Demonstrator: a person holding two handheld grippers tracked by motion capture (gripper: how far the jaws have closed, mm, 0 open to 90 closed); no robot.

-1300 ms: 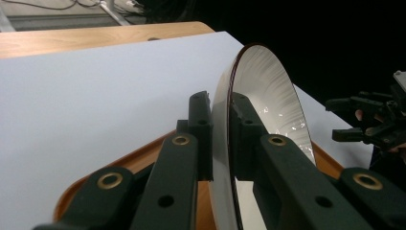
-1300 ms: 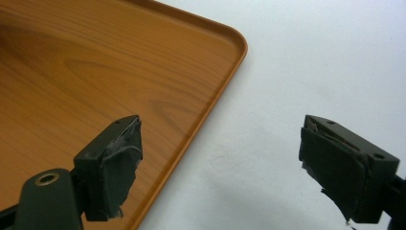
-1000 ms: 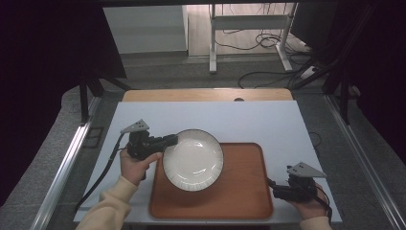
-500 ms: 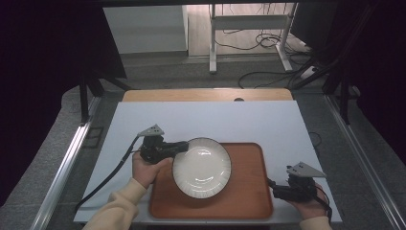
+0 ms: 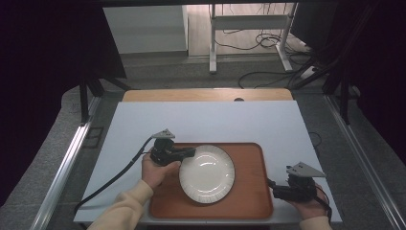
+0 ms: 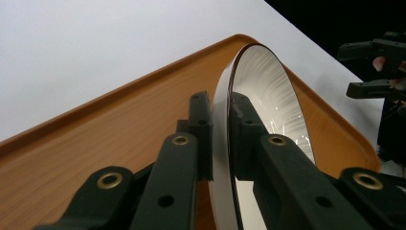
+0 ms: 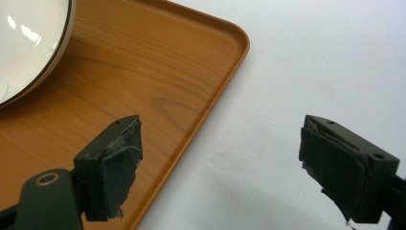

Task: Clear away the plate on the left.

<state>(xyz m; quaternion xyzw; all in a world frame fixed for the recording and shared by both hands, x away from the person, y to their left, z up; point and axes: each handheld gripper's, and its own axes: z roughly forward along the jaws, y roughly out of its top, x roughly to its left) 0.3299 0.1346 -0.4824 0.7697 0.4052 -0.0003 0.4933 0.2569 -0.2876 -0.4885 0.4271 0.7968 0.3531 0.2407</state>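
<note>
Plate (image 6: 268, 96) rim sits pinched between the left gripper (image 6: 219, 139) fingers (image 6: 201, 129).

— Where is the plate (image 5: 207, 173) sitting?
— It is lying on the tray (image 5: 251, 191), toward the tray's left half, and the tray is resting on the table (image 5: 206, 122) near its front edge.
— And the grippers?
— The left gripper (image 5: 190, 152) is reaching the plate's left rim; the right gripper (image 5: 275, 191) is sitting just beside the tray's right edge.
</note>
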